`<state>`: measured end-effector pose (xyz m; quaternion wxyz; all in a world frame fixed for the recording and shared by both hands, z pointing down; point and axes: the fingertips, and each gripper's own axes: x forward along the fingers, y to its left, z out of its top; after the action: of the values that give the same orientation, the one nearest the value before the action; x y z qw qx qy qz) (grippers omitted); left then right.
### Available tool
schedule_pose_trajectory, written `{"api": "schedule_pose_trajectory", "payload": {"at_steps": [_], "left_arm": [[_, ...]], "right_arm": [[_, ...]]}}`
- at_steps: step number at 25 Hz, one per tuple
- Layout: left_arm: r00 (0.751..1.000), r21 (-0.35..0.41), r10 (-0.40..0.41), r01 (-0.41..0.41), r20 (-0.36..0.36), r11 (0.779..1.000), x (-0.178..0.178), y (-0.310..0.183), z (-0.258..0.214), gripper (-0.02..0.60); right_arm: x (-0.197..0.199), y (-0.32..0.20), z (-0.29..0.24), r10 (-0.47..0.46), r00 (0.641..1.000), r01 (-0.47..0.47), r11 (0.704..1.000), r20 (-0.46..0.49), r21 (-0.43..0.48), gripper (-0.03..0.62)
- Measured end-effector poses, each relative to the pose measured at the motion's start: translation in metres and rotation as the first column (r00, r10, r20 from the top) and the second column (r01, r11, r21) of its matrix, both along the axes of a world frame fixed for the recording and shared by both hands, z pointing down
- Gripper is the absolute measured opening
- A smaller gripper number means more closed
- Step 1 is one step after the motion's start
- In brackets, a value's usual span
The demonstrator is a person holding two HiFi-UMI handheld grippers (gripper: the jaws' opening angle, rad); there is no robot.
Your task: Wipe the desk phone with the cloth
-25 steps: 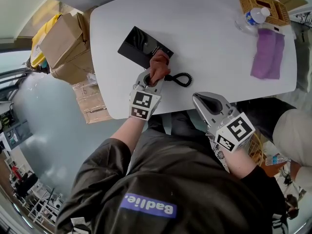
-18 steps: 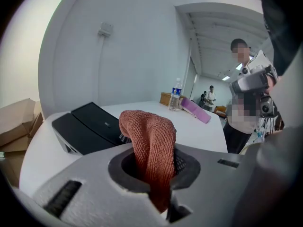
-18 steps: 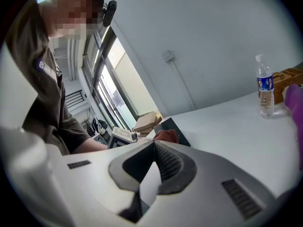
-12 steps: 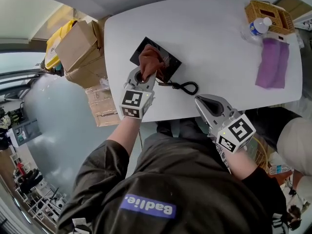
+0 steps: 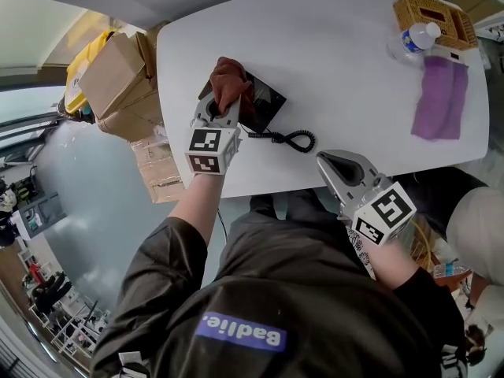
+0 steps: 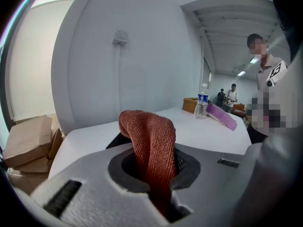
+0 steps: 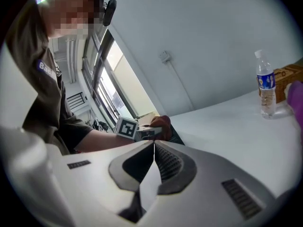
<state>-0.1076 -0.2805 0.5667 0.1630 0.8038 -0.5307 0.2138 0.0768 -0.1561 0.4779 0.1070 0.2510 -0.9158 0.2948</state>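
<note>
A black desk phone (image 5: pixel 264 104) lies near the left end of the white table (image 5: pixel 346 69), its coiled cord (image 5: pixel 293 139) trailing toward the front edge. My left gripper (image 5: pixel 220 101) is shut on a rust-red cloth (image 5: pixel 229 82), which rests on the phone's left part. In the left gripper view the cloth (image 6: pixel 151 150) stands up between the jaws and hides most of the phone (image 6: pixel 118 141). My right gripper (image 5: pixel 340 169) is shut with nothing in it, held off the table's front edge; its own view shows the jaws pressed together (image 7: pixel 153 148).
At the table's far right stand a wicker basket (image 5: pixel 433 12), a water bottle (image 5: pixel 416 38) and a purple cloth (image 5: pixel 441 101). Cardboard boxes (image 5: pixel 114 73) are stacked on the floor left of the table. People stand in the room behind (image 6: pixel 232 96).
My left gripper has carried the cloth from the phone's right side, near the cord, up and leftward across the phone. The right gripper has stayed where it was.
</note>
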Motion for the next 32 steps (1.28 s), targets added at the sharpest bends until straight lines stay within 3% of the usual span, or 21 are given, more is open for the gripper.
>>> {"api": "schedule_pose_trajectory", "payload": {"at_steps": [9, 14, 19, 24, 28, 32], "left_arm": [[0.993, -0.133, 0.075, -0.087, -0.096, 0.987, 0.072, 0.046, 0.043, 0.054], [0.987, -0.15, 0.124, -0.139, -0.104, 0.979, 0.093, 0.057, 0.045, 0.054], [0.992, -0.077, 0.112, -0.117, -0.065, 0.99, 0.071, 0.036, 0.008, 0.054], [1.0, 0.003, 0.028, -0.028, 0.003, 1.0, 0.018, -0.009, -0.029, 0.054], [0.999, 0.001, -0.03, 0.03, 0.04, 1.0, -0.002, -0.038, -0.028, 0.054], [0.999, -0.053, -0.008, 0.01, 0.031, 0.999, 0.02, -0.041, -0.008, 0.054]], "right_arm": [[0.013, -0.001, 0.006, 0.015, 1.0, -0.015, 1.0, 0.003, -0.013, 0.029], [0.021, -0.003, 0.002, 0.026, 1.0, -0.026, 1.0, 0.01, -0.008, 0.029], [0.02, -0.011, -0.007, 0.026, 0.999, -0.027, 1.0, 0.031, 0.014, 0.029], [0.011, -0.017, -0.011, 0.008, 0.999, -0.009, 1.0, 0.054, 0.018, 0.028], [0.011, -0.017, -0.006, 0.0, 0.998, 0.0, 1.0, 0.057, 0.007, 0.029], [0.021, -0.021, 0.001, 0.016, 0.999, -0.015, 1.0, 0.05, -0.009, 0.029]]}}
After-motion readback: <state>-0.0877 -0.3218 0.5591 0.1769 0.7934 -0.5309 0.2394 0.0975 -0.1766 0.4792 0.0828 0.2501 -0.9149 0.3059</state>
